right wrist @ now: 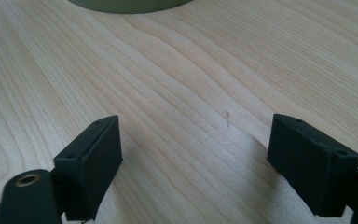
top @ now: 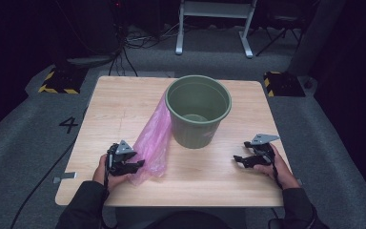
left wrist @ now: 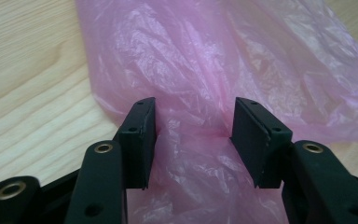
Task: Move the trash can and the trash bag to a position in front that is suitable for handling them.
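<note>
Pink bag (top: 153, 138): thin plastic, crumpled, lying flat on the wooden table (top: 119, 102); it runs from the near-left area up to the left side of the green bucket (top: 198, 110) and touches the bucket wall.
Left gripper (top: 134, 166): held low at the near end of the bag, pointing toward it.
Left gripper jaws: apart, partly open; in the left gripper view (left wrist: 193, 140) a fold of the bag lies in the gap between the pads, film touching their inner faces, but not pinched flat.
Right gripper (top: 238, 161): near-right of the bucket, well apart from the bag, above bare wood.
Right gripper jaws: wide apart, nothing between them; the right gripper view (right wrist: 193, 163) shows table grain in the gap.
Bucket: upright, middle of the table.
</note>
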Tool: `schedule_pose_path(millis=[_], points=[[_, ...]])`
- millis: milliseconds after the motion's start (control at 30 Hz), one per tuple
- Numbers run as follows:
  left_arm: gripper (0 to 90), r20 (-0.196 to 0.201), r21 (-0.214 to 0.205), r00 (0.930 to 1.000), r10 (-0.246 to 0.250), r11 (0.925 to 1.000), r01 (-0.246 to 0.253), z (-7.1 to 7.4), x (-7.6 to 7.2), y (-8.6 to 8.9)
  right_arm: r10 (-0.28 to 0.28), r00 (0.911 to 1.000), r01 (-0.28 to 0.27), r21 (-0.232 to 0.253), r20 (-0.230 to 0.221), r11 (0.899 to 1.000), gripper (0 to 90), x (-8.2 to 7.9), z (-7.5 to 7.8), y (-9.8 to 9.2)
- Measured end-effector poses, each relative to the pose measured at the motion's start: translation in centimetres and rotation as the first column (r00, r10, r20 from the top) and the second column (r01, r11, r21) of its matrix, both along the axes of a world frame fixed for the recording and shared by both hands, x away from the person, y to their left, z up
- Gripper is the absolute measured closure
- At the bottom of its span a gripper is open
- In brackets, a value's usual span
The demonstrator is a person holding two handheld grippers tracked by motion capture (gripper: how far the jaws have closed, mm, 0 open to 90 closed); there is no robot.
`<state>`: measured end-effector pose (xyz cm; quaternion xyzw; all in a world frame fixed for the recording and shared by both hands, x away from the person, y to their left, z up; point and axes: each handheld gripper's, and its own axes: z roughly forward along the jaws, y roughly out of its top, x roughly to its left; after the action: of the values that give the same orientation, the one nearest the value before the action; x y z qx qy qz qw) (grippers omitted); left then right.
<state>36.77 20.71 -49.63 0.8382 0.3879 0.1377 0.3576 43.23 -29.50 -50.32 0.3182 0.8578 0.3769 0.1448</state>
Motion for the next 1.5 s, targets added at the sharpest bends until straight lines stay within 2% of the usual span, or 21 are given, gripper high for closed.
schedule_pose_path(millis=[167, 200, 400, 500, 567, 633, 733, 800, 833, 1000, 1100, 1133, 1167, 1233, 1267, 1300, 1367, 1433, 1467, 1500], points=[[45.8, 0.006, -0.011, 1.0000, 0.000, 0.9999, 0.000, -0.1, -0.8, -1.1, 0.000, 1.0000, 0.000, 0.000, 0.000, 1.000, 17.4, 0.0, 0.0, 0.0], [45.5, 0.001, -0.024, 1.0000, 0.006, 0.9997, -0.006, -0.1, -1.2, -1.4, 0.000, 1.0000, 0.000, 0.000, 0.000, 1.000, 17.4, 0.0, 0.0, 0.0], [40.9, 0.015, -0.018, 0.9999, 0.001, 0.9998, -0.001, 0.0, -2.0, -1.8, 0.000, 1.0000, 0.000, 0.000, 0.000, 1.000, 17.4, 0.0, 0.0, 0.0], [27.5, 0.032, -0.029, 0.9995, 0.008, 0.9996, -0.007, 0.3, -2.3, -1.8, 0.000, 1.0000, 0.000, 0.000, 0.000, 1.000, 17.3, 0.0, 0.0, 0.0], [24.9, 0.044, -0.018, 0.9989, 0.015, 0.9997, -0.014, 0.5, -2.6, -1.8, -0.001, 1.0000, 0.001, 0.000, 0.001, 1.000, 17.4, 0.0, 0.0, 0.0], [21.6, 0.048, -0.029, 0.9988, 0.006, 0.9996, -0.004, 0.7, -2.8, -1.7, -0.001, 1.0000, 0.001, 0.000, 0.001, 1.000, 17.4, 0.0, 0.0, 0.0], [19.1, 0.092, -0.053, 0.9954, 0.026, 0.9984, -0.021, 1.4, -3.2, -1.3, 0.000, 1.0000, 0.000, 0.000, 0.000, 1.000, 17.4, 0.0, 0.0, 0.0], [19.0, 0.098, -0.057, 0.9948, 0.029, 0.9981, -0.023, 1.5, -3.3, -1.2, 0.000, 1.0000, 0.000, 0.000, 0.000, 1.000, 17.4, 0.0, 0.0, 0.0], [19.0, 0.120, -0.062, 0.9920, 0.040, 0.9976, -0.033, 2.0, -3.4, -0.9, 0.000, 1.0000, 0.000, 0.000, 0.000, 1.000, 17.3, 0.0, 0.0, 0.0], [19.6, 0.154, -0.051, 0.9862, 0.061, 0.9973, -0.053, 3.1, -3.3, 0.0, 0.001, 1.0000, -0.001, 0.000, 0.000, 1.000, 17.3, 0.0, 0.0, 0.0], [20.7, 0.162, -0.065, 0.9832, 0.083, 0.9952, -0.074, 3.6, -2.7, 1.0, 0.001, 1.0000, -0.001, 0.000, 0.000, 1.000, 17.3, 0.0, 0.0, 0.0], [20.8, 0.163, -0.063, 0.9818, 0.098, 0.9941, -0.088, 3.7, -2.1, 1.5, 0.000, 1.0000, 0.000, 0.000, 0.000, 1.000, 17.3, 0.0, 0.0, 0.0], [20.9, 0.163, -0.063, 0.9818, 0.098, 0.9941, -0.088, 3.7, -2.1, 1.5, 0.000, 1.0000, 0.000, 0.000, 0.000, 1.000, 17.3, 0.0, 0.0, 0.0], [21.0, 0.163, -0.060, 0.9814, 0.102, 0.9938, -0.093, 3.7, -1.3, 1.9, 0.000, 1.0000, 0.000, 0.000, 0.000, 1.000, 17.4, 0.0, 0.0, 0.0], [21.0, 0.161, -0.049, 0.9819, 0.100, 0.9944, -0.093, 3.5, -0.3, 2.1, 0.000, 1.0000, 0.000, 0.000, 0.000, 1.000, 17.3, 0.0, 0.0, 0.0], [21.0, 0.161, -0.049, 0.9819, 0.100, 0.9944, -0.093, 3.5, -0.3, 2.1, 0.000, 1.0000, 0.000, 0.000, 0.000, 1.000, 17.3, 0.0, 0.0, 0.0], [22.2, 0.133, -0.059, 0.9871, 0.088, 0.9949, -0.081, 3.0, 1.5, 2.5, 0.000, 1.0000, 0.000, 0.000, 0.000, 1.000, 17.4, 0.0, 0.0, 0.0], [25.2, 0.122, -0.067, 0.9893, 0.080, 0.9951, -0.072, 2.8, 2.0, 2.6, 0.000, 1.0000, 0.000, 0.000, 0.000, 1.000, 17.3, 0.0, 0.0, 0.0], [32.4, 0.115, -0.094, 0.9915, 0.060, 0.9943, -0.049, 2.6, 2.4, 2.8, 0.000, 1.0000, 0.000, 0.000, 0.000, 1.000, 17.4, 0.0, 0.0, 0.0], [49.3, 0.096, -0.135, 0.9950, 0.024, 0.9908, -0.011, 2.3, 2.7, 3.0, 0.000, 1.0000, 0.000, 0.000, 0.000, 1.000, 17.4, 0.0, 0.0, 0.0]])
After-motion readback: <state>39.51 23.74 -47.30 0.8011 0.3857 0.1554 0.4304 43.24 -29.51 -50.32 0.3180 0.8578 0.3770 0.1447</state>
